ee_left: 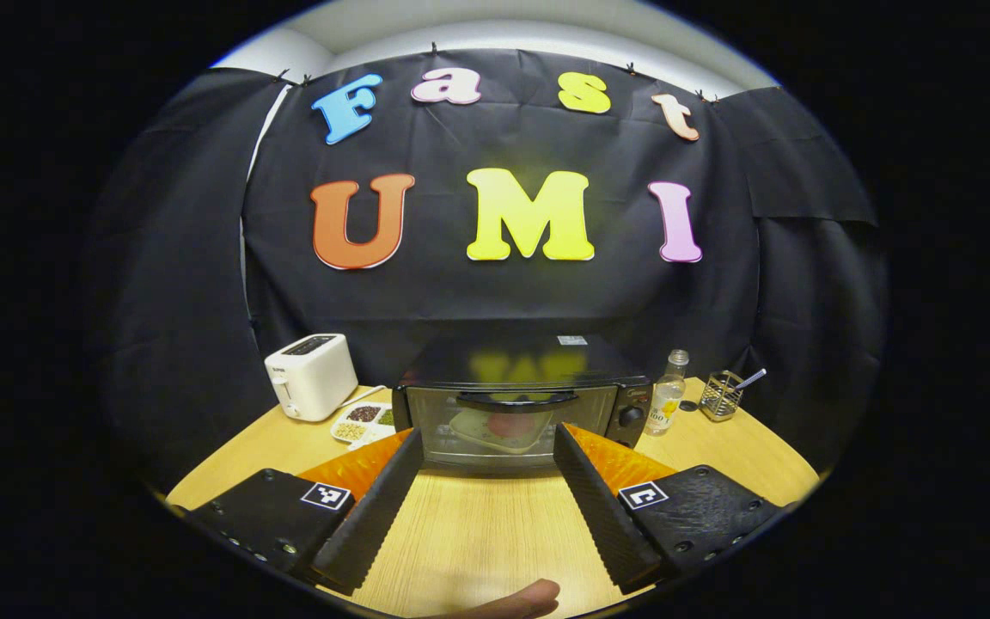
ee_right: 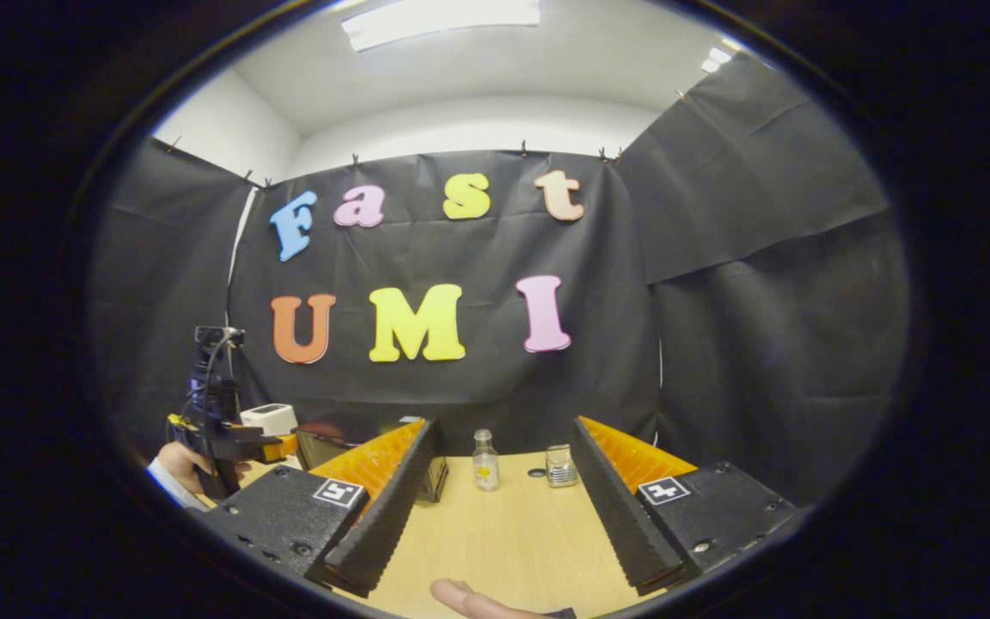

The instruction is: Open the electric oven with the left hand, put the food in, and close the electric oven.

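The black electric oven [ee_left: 521,404] stands at the middle of the wooden table [ee_left: 478,524], its glass door closed under a curved handle [ee_left: 516,398]. Through the glass I see a light plate carrying something red [ee_left: 504,427]. My left gripper [ee_left: 488,437] is open just in front of the door, a finger on either side of it, holding nothing. My right gripper [ee_right: 504,425] is open and empty over the table, further right. In the right gripper view the oven [ee_right: 327,443] sits partly behind the left finger, and the left gripper [ee_right: 276,447] is held by a hand [ee_right: 177,464].
A white toaster [ee_left: 310,376] and a divided snack tray [ee_left: 363,421] sit left of the oven. A small bottle [ee_left: 665,395] and a wire holder [ee_left: 721,394] stand to its right. A fingertip [ee_left: 512,600] shows at the bottom edge.
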Tool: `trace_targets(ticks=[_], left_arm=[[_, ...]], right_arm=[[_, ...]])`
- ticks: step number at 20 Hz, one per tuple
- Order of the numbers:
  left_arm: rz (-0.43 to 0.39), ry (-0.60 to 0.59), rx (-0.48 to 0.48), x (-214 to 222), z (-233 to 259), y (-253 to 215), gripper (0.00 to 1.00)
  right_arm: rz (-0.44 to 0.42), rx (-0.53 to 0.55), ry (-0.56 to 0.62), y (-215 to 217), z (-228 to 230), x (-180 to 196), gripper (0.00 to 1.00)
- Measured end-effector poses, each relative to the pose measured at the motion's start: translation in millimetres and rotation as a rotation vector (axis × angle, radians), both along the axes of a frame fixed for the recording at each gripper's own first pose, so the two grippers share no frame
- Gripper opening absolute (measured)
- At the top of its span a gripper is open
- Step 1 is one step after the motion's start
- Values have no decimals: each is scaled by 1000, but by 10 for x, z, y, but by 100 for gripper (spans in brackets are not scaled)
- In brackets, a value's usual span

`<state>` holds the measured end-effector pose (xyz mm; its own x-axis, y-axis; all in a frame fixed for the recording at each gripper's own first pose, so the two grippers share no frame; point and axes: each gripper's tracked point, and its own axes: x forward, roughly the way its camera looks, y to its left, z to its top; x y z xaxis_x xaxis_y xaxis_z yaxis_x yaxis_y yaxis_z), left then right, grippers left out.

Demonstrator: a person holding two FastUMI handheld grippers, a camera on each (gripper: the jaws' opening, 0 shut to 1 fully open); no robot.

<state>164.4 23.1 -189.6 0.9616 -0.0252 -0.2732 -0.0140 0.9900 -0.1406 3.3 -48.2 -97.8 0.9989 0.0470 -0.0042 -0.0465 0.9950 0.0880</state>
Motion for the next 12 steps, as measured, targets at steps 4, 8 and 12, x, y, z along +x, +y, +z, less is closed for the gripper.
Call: trace_targets(ticks=[4,8,12], left_arm=[[-11,-36,4,-585,252,-51,97],[-12,-75,-16,-1006,578,-99,97],[19,-157,17,-1355,1032,12,97]], right_arm=[[-75,-18,-28,-145,110,-250,96],[-61,-69,-65,-34,224,-462,96],[-33,-76,-84,139,353,-578,96]])
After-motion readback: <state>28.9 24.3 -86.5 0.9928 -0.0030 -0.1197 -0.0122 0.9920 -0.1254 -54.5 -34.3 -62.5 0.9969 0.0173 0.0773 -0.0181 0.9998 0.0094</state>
